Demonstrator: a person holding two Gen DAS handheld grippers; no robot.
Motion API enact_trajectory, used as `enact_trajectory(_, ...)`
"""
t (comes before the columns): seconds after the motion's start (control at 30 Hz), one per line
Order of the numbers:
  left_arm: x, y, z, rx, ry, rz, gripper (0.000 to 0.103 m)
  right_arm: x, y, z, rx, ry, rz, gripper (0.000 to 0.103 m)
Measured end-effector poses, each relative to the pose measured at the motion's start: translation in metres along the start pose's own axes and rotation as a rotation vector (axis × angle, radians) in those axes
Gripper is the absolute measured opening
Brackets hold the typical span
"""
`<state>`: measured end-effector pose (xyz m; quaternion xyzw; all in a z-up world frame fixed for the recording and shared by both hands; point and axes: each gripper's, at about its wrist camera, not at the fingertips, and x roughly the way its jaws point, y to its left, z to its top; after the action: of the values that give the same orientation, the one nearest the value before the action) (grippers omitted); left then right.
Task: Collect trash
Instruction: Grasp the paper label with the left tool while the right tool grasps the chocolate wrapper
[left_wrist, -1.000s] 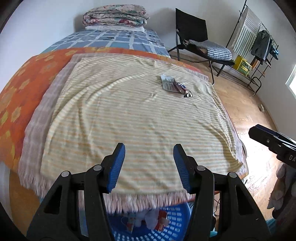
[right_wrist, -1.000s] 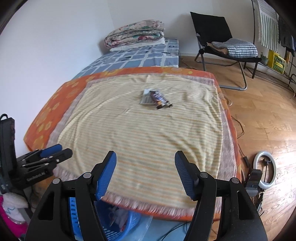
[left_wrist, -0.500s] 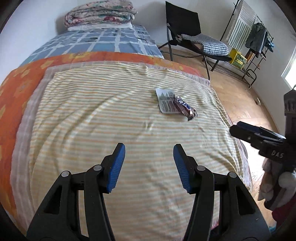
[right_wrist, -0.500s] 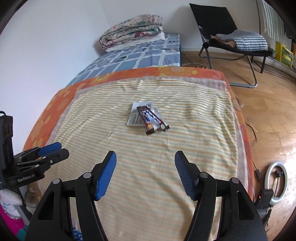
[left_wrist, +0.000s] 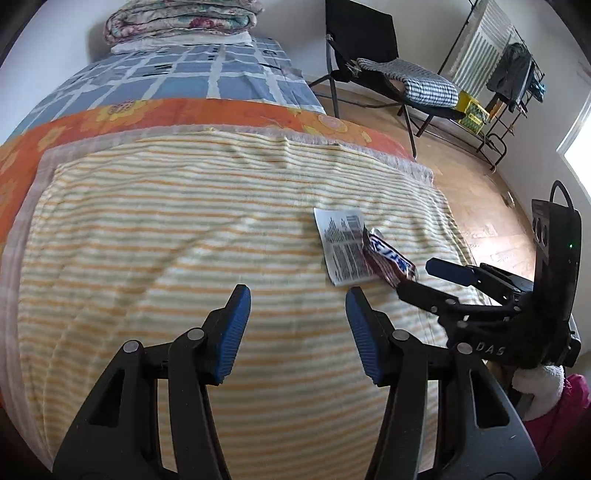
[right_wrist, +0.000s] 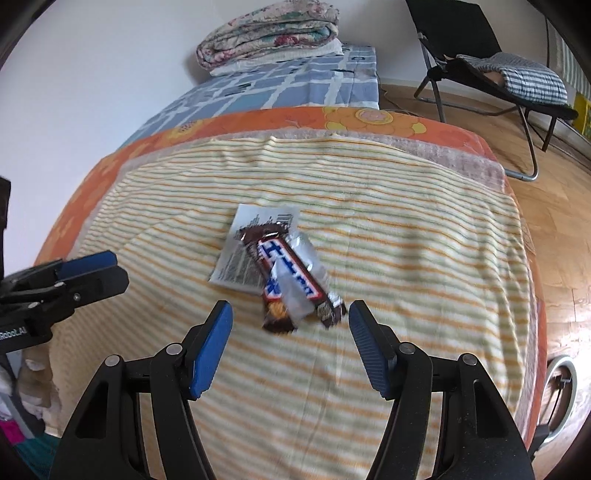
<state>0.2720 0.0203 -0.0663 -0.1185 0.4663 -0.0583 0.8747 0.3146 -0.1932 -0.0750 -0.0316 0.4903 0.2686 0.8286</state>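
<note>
A brown candy-bar wrapper (right_wrist: 291, 280) lies on a white printed paper wrapper (right_wrist: 243, 254) on the striped yellow blanket (right_wrist: 406, 258) of the bed. My right gripper (right_wrist: 290, 314) is open and empty, its jaws standing just short of the candy wrapper's near end. My left gripper (left_wrist: 297, 299) is open and empty above the blanket, left of and nearer than the wrappers. In the left wrist view the candy wrapper (left_wrist: 388, 258) and paper (left_wrist: 341, 243) sit ahead to the right, with the right gripper (left_wrist: 424, 277) beside them.
Folded quilts (right_wrist: 269, 33) lie at the head of the bed. A black folding chair (right_wrist: 491, 70) with a checked cloth stands on the wooden floor to the right. A ring light (right_wrist: 559, 384) lies on the floor by the bed's corner.
Both grippers have moved forward over the bed toward the wrappers. The blue basket at the bed's foot has dropped out of view. Both grippers stay open.
</note>
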Motion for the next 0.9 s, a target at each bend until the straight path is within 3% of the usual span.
enact_trajectory(0.17, 0.023, 0.003, 0.014, -0.022, 0.024, -0.028, 0.051, 0.013, -0.003, 0.003, -0.025, 0.016, -0.003, 0.063)
enact_trajectory(0.23, 0.03, 0.002, 0.019, -0.027, 0.03, -0.044, 0.051, 0.017, -0.003, 0.003, -0.041, 0.029, -0.019, 0.041)
enact_trajectory(0.4, 0.05, -0.002, 0.031, -0.036, 0.062, -0.091, 0.051, 0.015, -0.011, 0.001, -0.027, 0.019, -0.048, 0.018)
enact_trajectory(0.5, 0.061, -0.004, 0.034, -0.06, 0.091, -0.113, 0.051, 0.009, -0.022, 0.001, 0.012, 0.003, -0.063, 0.017)
enact_trajectory(0.6, 0.072, -0.014, 0.036, -0.049, 0.121, -0.09, 0.051, 0.003, -0.034, -0.001, 0.046, -0.014, -0.089, 0.017)
enact_trajectory(0.67, 0.076, -0.025, 0.038, -0.021, 0.12, -0.057, 0.056, -0.003, -0.045, -0.004, 0.076, -0.028, -0.102, 0.017)
enact_trajectory(0.73, 0.081, -0.04, 0.04, 0.017, 0.126, -0.021, 0.07, -0.01, -0.054, -0.006, 0.095, -0.042, -0.107, 0.017)
enact_trajectory(0.9, 0.098, -0.073, 0.041, 0.116, 0.149, 0.098, 0.07, -0.019, -0.064, -0.009, 0.113, -0.055, -0.117, 0.017)
